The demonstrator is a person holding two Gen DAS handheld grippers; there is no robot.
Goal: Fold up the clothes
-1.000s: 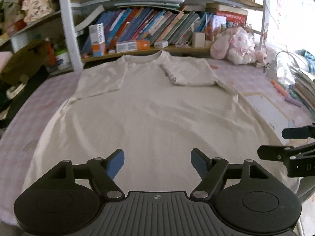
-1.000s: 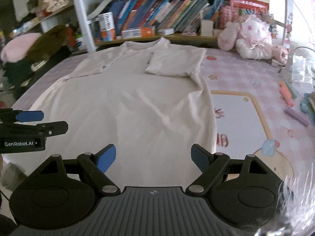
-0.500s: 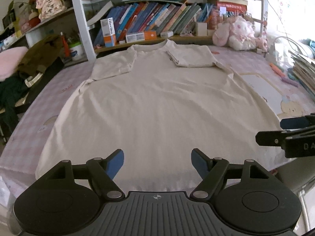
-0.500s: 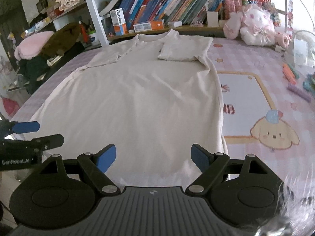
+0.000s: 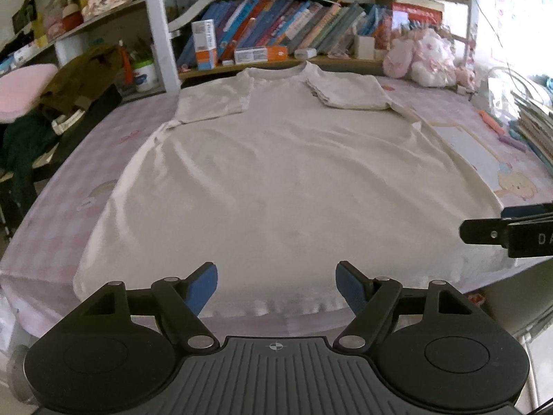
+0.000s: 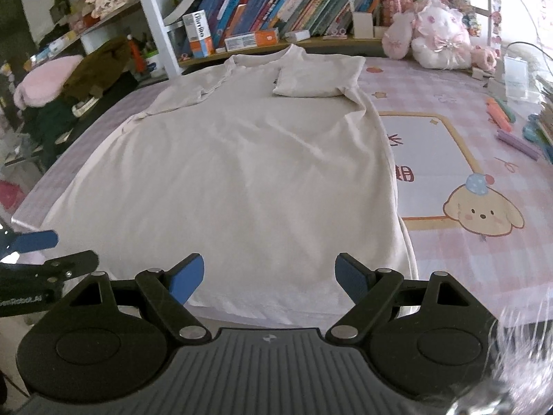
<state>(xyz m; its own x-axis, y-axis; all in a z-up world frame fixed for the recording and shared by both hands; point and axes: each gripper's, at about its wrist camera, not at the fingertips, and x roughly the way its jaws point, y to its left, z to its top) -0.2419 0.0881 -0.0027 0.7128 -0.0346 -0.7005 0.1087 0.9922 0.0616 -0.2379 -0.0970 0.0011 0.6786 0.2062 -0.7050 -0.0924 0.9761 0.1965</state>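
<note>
The desk [image 5: 52, 186] carries the cream shirt [image 5: 283, 173] spread flat, long axis running away from you, collar at the bookshelf [image 6: 262, 10] and hem at the near edge, right sleeve already folded in. Your left tongs [image 5: 276, 285] and right tongs [image 6: 269, 276] hang released and empty just short of the hem, each nearest its own corner, with open room on both sides.

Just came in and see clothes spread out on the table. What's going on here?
A person is folding a cream T-shirt laid flat on a pink checked table. One sleeve is already folded in over the chest; the other sleeve lies spread out. The left hand-held gripper and right hand-held gripper hover open by the hem, holding nothing.
</note>
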